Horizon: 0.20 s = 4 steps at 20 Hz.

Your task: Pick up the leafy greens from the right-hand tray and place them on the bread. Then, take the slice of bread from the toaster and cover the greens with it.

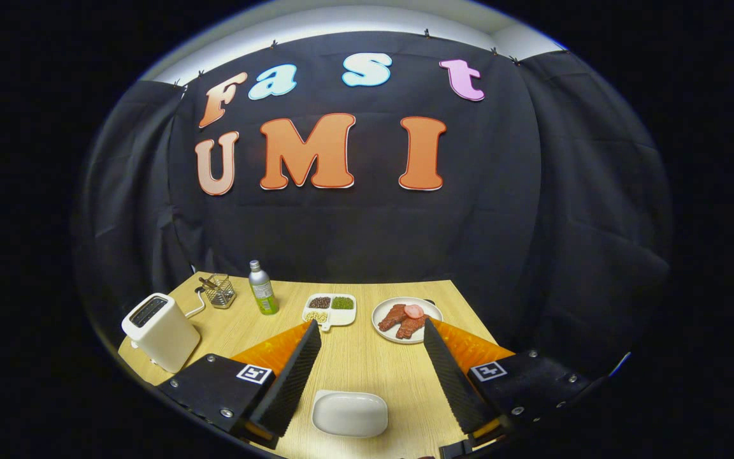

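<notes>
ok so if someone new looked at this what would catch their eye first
Probably the hand-held gripper, its two fingers spread wide open over the wooden table with a small white dish between them. Next, the white toaster off to the left of the fingers, and a round plate of reddish food just beyond the right finger.

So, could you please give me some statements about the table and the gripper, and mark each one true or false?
1. The gripper has its fingers wide open, holding nothing. True.
2. The toaster lies tipped on its side. False: it stands upright at the table's left edge.
3. A white dish sits between the fingers. True.
4. The round plate is bare. False: it holds reddish-brown pieces and a pink slice.
5. The bottle stands between the wire basket and the divided tray. True.
</notes>
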### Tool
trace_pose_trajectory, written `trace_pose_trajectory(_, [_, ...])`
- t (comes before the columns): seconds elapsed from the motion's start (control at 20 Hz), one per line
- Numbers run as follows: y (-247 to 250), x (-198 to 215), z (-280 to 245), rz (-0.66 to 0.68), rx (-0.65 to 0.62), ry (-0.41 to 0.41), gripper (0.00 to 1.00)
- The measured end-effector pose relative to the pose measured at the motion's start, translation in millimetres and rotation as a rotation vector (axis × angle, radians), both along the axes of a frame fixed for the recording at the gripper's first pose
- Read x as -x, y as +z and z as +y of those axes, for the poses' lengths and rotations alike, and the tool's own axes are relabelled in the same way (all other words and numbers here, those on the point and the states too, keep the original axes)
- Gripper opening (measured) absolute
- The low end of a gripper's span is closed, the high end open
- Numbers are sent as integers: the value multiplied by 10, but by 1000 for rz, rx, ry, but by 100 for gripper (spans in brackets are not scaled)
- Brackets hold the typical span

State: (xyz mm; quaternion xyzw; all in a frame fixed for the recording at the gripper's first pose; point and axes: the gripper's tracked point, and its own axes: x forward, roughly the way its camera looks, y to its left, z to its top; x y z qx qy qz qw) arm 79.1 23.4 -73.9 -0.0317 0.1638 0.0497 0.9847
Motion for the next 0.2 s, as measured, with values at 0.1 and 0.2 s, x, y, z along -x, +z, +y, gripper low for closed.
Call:
trace_pose_trajectory(0.1, [41,23,-25,-14,-4,-5,97])
trace_pose_trajectory(0.2, [68,43,-51,-26,-11,-12,97])
